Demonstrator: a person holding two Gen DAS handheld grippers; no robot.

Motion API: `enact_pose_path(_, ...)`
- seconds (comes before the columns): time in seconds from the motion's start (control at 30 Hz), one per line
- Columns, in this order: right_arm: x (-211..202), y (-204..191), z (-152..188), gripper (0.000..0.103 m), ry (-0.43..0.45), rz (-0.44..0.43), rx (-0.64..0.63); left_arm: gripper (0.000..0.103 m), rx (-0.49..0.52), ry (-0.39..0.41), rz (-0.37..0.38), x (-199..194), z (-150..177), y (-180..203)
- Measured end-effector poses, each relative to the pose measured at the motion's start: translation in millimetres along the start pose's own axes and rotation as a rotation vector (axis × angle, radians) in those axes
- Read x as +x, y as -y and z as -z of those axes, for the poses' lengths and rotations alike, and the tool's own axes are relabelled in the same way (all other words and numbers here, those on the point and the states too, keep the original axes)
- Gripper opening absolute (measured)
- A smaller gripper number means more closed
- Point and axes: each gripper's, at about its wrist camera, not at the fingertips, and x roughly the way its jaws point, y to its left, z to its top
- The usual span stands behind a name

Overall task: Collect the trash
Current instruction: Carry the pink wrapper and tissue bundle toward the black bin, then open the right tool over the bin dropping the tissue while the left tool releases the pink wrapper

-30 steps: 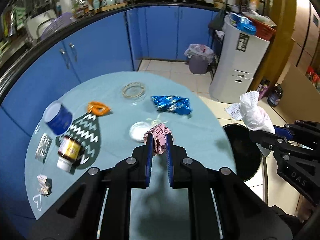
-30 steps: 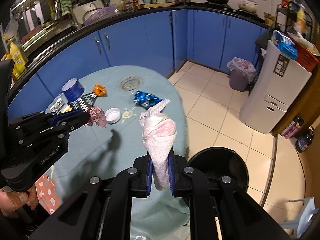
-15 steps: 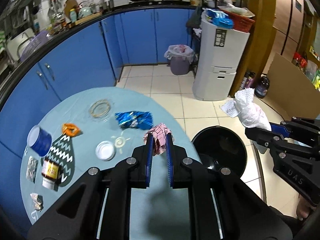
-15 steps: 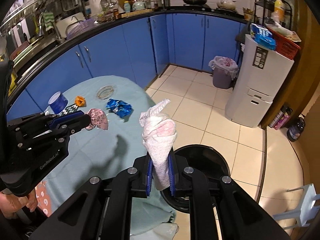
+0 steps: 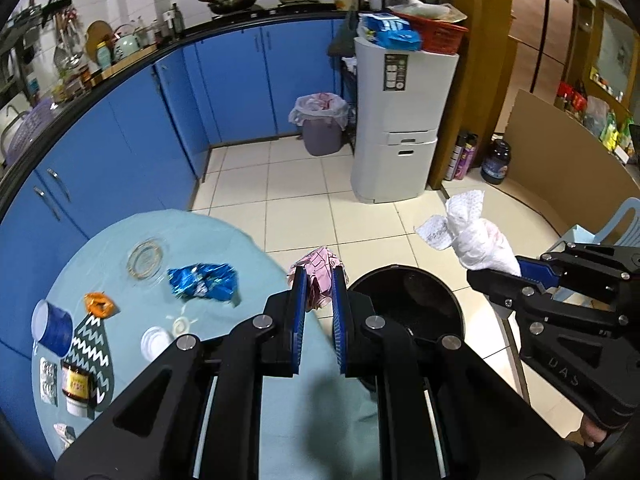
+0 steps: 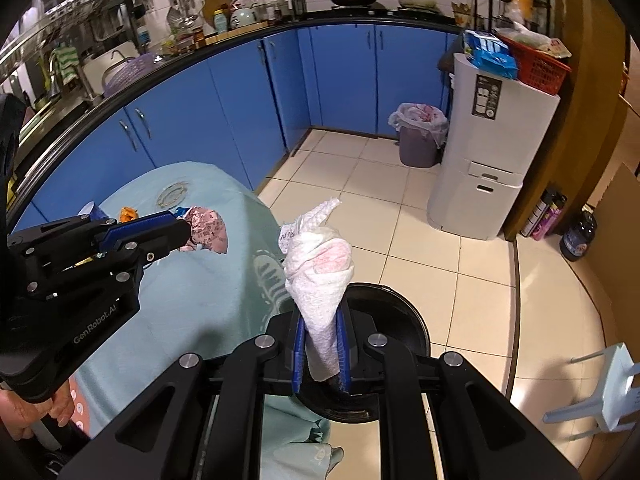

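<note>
Left gripper (image 5: 319,280) pinches a crumpled pink wrapper (image 5: 318,266) at the table's edge (image 5: 256,248); right gripper (image 6: 321,334) clamps a wadded white paper towel (image 6: 320,268) above the black bin (image 5: 408,300) on the floor. On the tablecloth lie a blue foil wrapper (image 5: 202,282), orange scrap (image 5: 100,304), blue cup (image 5: 52,326) and brown jar (image 5: 76,386).

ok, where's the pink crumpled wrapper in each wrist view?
Left wrist: pink wrapper centre frame, pinched between the left gripper fingers, by the table edge.
Right wrist: at left, sticking out of that gripper's tip.
Shared landmark: black bin on the floor.
</note>
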Motion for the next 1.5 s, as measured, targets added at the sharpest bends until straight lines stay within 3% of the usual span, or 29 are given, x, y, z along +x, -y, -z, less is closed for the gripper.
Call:
enact_pose_path(0.8,22.2,44.8,3.4,0.018,-0.069,0.022,0.090,0.014,0.053,-0.017,0.067,26.7,-27.3,40.0)
enact_pose_path(0.83,24.0,44.8,3.8,0.020,-0.077,0.026,0.085,0.014,0.054,-0.016,0.067,26.9,-28.0,40.3)
enact_pose_path(0.93,26.1,46.4,6.1,0.089,-0.079,0.027,0.073,0.014,0.055,-0.017,0.065,27.7,-29.1,41.2)
enact_pose_path(1.03,20.3,49.7,6.8,0.089,-0.037,0.012,0.086,0.014,0.057,-0.018,0.062,29.0,-30.4,42.7)
enact_pose_path(1.3,20.6,57.3,7.4,0.089,-0.046,0.037,0.112,0.015,0.061,-0.023,0.075,31.8,-30.9,47.3)
enact_pose_path(1.5,14.4,70.4,9.0,0.089,-0.020,0.145,0.143,0.016,0.063,-0.021,0.089,35.2,-36.7,53.4)
